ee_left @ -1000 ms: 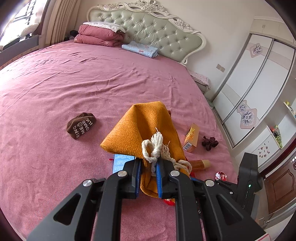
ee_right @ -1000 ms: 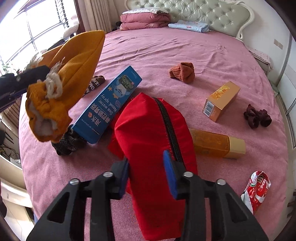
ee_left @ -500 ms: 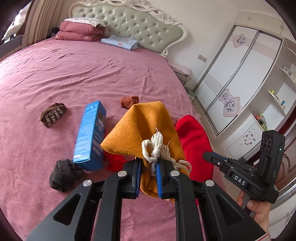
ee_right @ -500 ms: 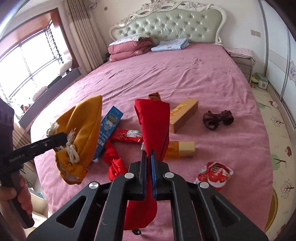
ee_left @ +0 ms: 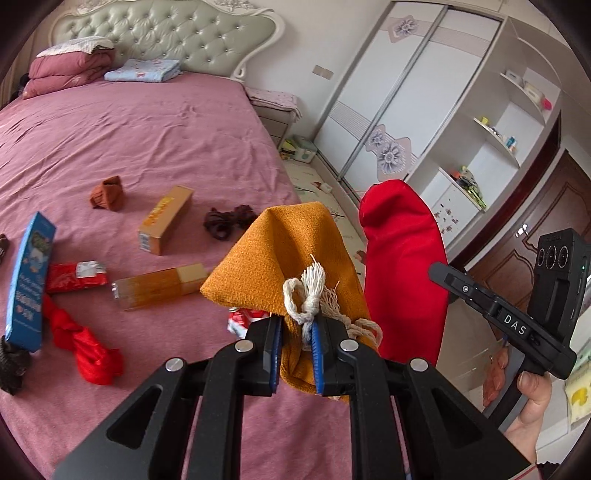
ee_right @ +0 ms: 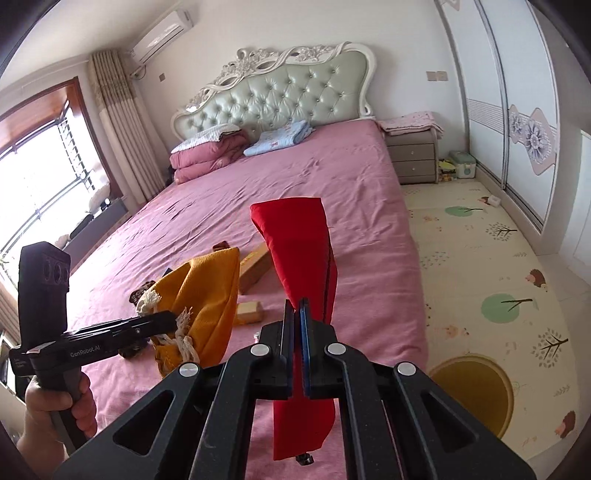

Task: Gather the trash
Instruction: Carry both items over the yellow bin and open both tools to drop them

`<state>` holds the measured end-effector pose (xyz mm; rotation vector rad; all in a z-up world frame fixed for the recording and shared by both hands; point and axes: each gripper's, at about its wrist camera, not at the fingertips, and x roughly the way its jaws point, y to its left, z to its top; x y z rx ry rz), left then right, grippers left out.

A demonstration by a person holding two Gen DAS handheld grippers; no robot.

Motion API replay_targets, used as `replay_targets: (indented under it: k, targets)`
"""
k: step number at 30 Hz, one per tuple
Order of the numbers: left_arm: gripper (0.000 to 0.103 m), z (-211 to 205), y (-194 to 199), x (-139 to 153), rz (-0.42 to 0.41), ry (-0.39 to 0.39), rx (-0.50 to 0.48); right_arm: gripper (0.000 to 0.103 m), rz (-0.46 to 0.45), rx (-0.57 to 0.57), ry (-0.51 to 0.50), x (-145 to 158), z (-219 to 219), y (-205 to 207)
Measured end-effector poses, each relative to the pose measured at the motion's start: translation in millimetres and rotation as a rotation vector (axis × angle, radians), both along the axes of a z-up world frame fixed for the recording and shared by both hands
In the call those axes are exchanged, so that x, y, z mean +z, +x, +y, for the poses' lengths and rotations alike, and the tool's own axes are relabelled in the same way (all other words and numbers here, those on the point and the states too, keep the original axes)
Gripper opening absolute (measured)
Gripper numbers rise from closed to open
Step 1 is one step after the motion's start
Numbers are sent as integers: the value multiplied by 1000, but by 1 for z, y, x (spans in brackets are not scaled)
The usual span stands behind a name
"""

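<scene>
- nearest to us, at the bottom centre of the left wrist view, our left gripper (ee_left: 295,328) is clamped on the mouth of the mustard drawstring bag (ee_left: 280,269), its pads pinching the cloth just under the knotted white cord (ee_left: 308,295).
- in the right wrist view, bottom centre, our right gripper (ee_right: 298,314) is closed tight on the red zip pouch (ee_right: 299,240), which hangs clear of the bed with its zip running down its right edge.
- the left wrist view shows the two bags held side by side, the red one just right of the mustard one, neither resting on the bed (ee_left: 147,140).
- we judge the step in hand to be readying a container: both bags are lifted, but neither mouth looks open to take anything.
- beyond the bags, the trash lies on the pink cover in the left half of the left wrist view: a red-and-white wrapper (ee_left: 243,319) just under the mustard bag, an amber box (ee_left: 159,288), a red foil packet (ee_left: 75,277), a blue carton (ee_left: 29,280) at the left edge, a tan carton (ee_left: 166,225) further up.
- socks and a red cloth (ee_left: 85,350) lie among them; we take those not to be trash.
- the next move, in our view, calls for setting one bag down to free a gripper, then spreading the other bag's mouth near the wrappers.
- farthest back stand the folded bedding and the tufted headboard (ee_left: 159,33).
</scene>
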<state>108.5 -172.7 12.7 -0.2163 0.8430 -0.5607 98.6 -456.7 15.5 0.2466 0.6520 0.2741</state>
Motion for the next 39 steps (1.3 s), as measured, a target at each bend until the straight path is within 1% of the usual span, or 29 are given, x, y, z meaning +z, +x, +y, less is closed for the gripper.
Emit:
replay_targets:
  k: [7,13,16,20,23,25,26,27,28,29,30,34,39]
  targets:
    - [14,-99,5,-10,12,38,-159,3,46,-135,-2,-18,-81,-16]
    - [14,-177,11,-32,53,73,-281,3,103,-222,-2,-43,-141,-28]
    - [14,-211,15,-47,77,103,-326,3,140,-249,28,-59,-169,-29]
    - [14,-248,20,-67,113,142,-369,3,185,-279,40,-80,-195,-25]
    - [14,-266,25,-82,137,167,-393,3,208,-289,46,-90,-209,-23]
    - [17,-274,25,-89,147,181,-405,4,223,-295,47,-95,-212,-21]
    - [28,-277,25,-92,147,193,-404,5,231,-301,47,-98,-215,-21]
    - [47,-279,25,-94,143,210,-396,9,236,-315,46,-99,-218,-21]
    - [59,-280,24,-96,136,223,-383,25,230,-342,44,-99,-223,-23]
    - [75,-279,24,-96,125,227,-370,46,220,-366,41,-99,-226,-25]
    - [77,-278,24,-97,118,228,-365,51,204,-387,40,-97,-230,-28]
    - [77,-276,19,-95,92,270,-370,52,179,-388,52,-92,-238,-31]
    - [77,-267,14,-85,61,270,-355,52,164,-352,54,-84,-227,-30]
